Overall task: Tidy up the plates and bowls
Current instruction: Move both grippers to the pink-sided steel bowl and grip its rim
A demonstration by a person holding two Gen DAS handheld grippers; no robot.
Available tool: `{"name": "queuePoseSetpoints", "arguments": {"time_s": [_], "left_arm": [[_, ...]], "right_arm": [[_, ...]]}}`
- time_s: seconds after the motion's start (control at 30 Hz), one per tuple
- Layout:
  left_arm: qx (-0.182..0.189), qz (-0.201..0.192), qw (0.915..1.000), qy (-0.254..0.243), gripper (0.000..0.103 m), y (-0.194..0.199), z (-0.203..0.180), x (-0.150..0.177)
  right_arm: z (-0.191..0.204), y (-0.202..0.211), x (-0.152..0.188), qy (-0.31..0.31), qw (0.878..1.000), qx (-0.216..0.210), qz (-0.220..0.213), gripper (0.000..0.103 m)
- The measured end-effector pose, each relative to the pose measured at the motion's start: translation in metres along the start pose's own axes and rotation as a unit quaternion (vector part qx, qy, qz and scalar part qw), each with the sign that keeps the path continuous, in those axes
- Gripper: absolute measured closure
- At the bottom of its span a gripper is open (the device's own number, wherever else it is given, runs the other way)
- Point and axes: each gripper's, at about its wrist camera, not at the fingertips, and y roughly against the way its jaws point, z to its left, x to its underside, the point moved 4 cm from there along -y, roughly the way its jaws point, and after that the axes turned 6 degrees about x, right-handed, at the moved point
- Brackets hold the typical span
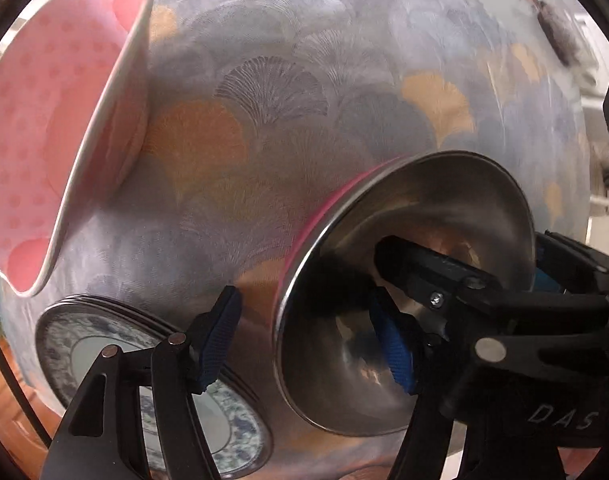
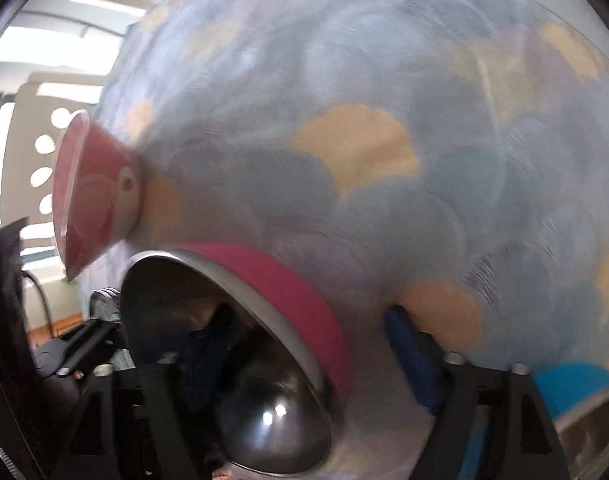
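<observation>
The steel bowl (image 1: 404, 300) with a pink band sits on the patterned tabletop (image 1: 304, 100), its rim between the fingers of both claws. The left claw (image 1: 308, 340) is open across the rim, one blue pad inside. The right claw (image 2: 304, 360) straddles the wall, also open. A pink bowl (image 1: 64, 128) stands far left, a blue-patterned plate (image 1: 84, 352) near left.

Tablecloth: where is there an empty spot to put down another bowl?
The biggest bare patch of tablecloth is between the pink bowl and the steel bowl, running on to the far edge. The right wrist view shows more bare cloth right of the steel bowl. It is crowded between the steel bowl and the blue-and-white plate.
</observation>
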Motion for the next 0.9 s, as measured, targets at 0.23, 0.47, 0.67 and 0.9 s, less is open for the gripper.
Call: {"name": "queuePoseSetpoints", "arguments": {"time_s": [0.23, 0.47, 0.67, 0.9], "left_arm": [[-0.005, -0.008, 0.9998, 0.017, 0.026, -0.006, -0.007, 0.002], [-0.017, 0.002, 0.9998, 0.013, 0.022, -0.011, -0.014, 0.003], [-0.011, 0.014, 0.9997, 0.015, 0.022, -0.013, -0.015, 0.0], [-0.003, 0.016, 0.9998, -0.014, 0.042, -0.003, -0.014, -0.009]], "right_arm": [[-0.003, 0.001, 0.0, 0.019, 1.0, -0.016, -0.013, 0.017], [-0.009, 0.002, 0.007, -0.001, 0.999, -0.034, -0.042, 0.015], [-0.015, 0.003, 0.006, -0.003, 0.999, -0.039, -0.034, 0.015], [-0.016, 0.005, 0.004, -0.024, 0.999, -0.001, -0.035, 0.048]]}}
